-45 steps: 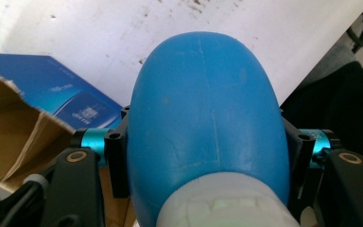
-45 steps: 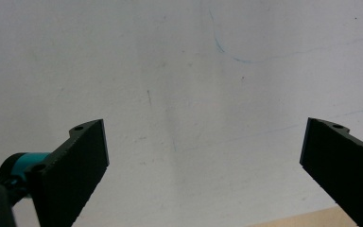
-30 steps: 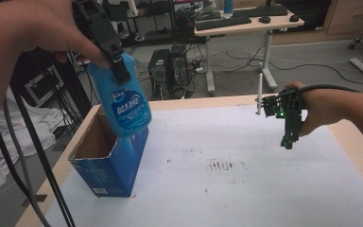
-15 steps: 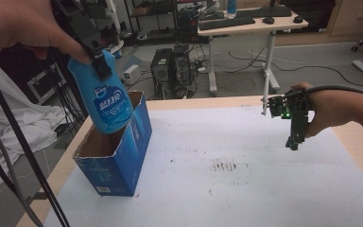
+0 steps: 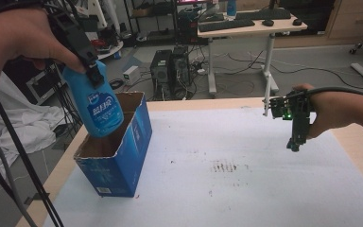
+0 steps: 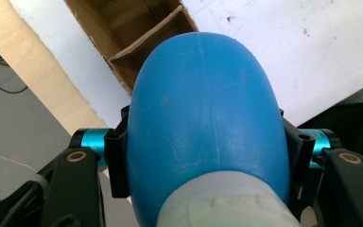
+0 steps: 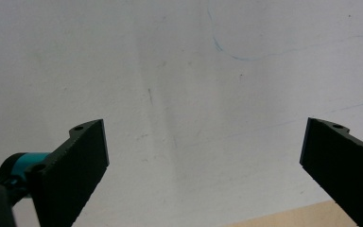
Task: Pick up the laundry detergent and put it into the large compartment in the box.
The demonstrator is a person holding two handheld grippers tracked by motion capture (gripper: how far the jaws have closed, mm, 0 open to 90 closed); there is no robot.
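In the high view, the left gripper point(image 5: 92, 71) grasps a blue bottle point(image 5: 97, 104) near its top and holds it tilted over the open mouth of a blue cardboard box point(image 5: 118, 156); the bottle's bottom end sits at the box's rim, just inside the opening. The box stands near the left edge of the table point(image 5: 264, 189), whose white cover leaves a strip of bare wood along that side. The right gripper point(image 5: 297, 137) hangs above the right part of the table, well apart from the box and the bottle, pointing down.

The left gripper view adds what the high view cannot: the jaws clamp both sides of the bottle point(image 6: 208, 127) just above its white cap end, and past the rounded blue body lies the brown inside of the box point(image 6: 137, 33), split by a cardboard divider into compartments. Which compartment the bottle is over cannot be told.

The right gripper view shows that gripper point(image 7: 203, 156) released, its jaws spread wide with nothing between them, over bare white tabletop point(image 7: 194, 71) with a wooden edge at the lower right. The middle and right of the table offer broad open room.
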